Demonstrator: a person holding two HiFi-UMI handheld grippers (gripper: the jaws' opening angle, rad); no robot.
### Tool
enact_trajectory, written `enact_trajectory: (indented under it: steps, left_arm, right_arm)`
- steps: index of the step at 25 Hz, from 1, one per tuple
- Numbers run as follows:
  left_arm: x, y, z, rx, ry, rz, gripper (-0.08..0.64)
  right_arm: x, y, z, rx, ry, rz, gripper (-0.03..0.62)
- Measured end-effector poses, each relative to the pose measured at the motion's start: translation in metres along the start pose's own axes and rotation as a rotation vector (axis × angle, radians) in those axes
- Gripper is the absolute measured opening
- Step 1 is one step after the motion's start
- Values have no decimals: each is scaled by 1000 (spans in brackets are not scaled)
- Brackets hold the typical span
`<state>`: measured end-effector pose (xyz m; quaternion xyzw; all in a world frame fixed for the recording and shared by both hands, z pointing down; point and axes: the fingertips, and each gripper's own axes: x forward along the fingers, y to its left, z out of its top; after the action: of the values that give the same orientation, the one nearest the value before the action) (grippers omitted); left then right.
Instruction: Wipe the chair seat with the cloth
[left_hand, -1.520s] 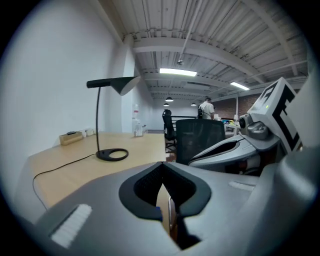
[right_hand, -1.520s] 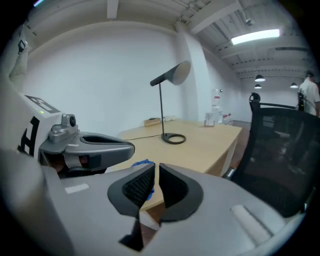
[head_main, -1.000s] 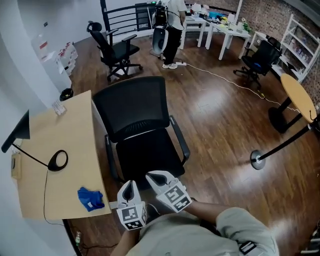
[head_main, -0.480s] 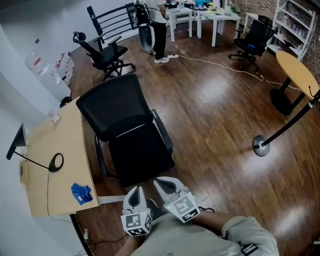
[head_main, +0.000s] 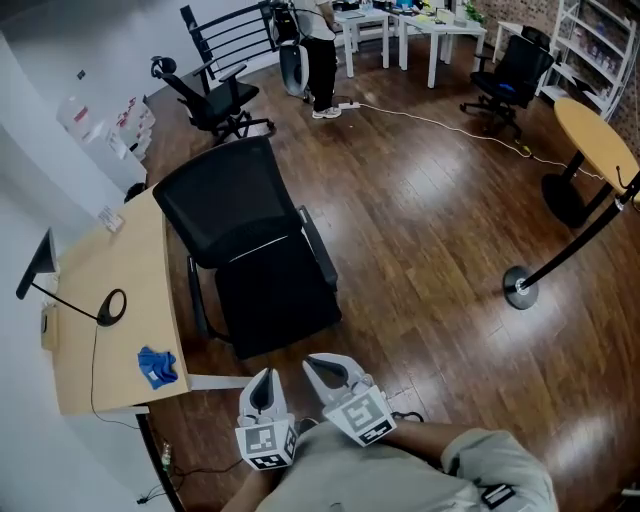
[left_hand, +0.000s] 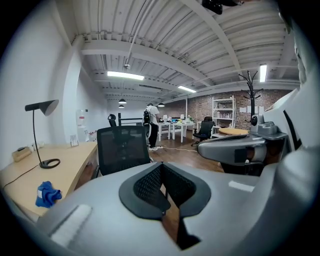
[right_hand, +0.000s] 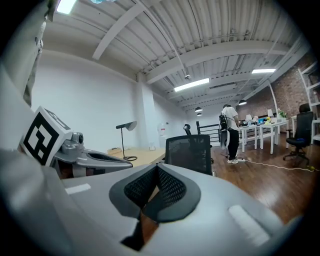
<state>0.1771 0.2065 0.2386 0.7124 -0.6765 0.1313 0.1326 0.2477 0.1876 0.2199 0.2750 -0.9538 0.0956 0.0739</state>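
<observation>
A black office chair (head_main: 240, 215) stands left of centre, its seat (head_main: 275, 300) towards the bottom of the frame; just left of it runs a pale wooden table (head_main: 120, 260) — a blue cloth (head_main: 157, 366) lies crumpled near its lower edge, with a black lamp base (head_main: 110, 307) above that; at bottom centre the left claw (head_main: 264, 380) and right claw (head_main: 324, 366) sit side by side, pointing up at the seat, apart from the cloth; a dark wood floor (head_main: 430, 230) fills the right — a person (head_main: 320, 55) stands at the top.
</observation>
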Motion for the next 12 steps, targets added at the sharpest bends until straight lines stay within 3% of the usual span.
enact_trajectory:
  steps: [12]
  left_arm:
    - [-52, 53, -20, 1, -26, 4, 5]
  right_arm:
    - [17, 65, 2, -40, 20, -15, 0]
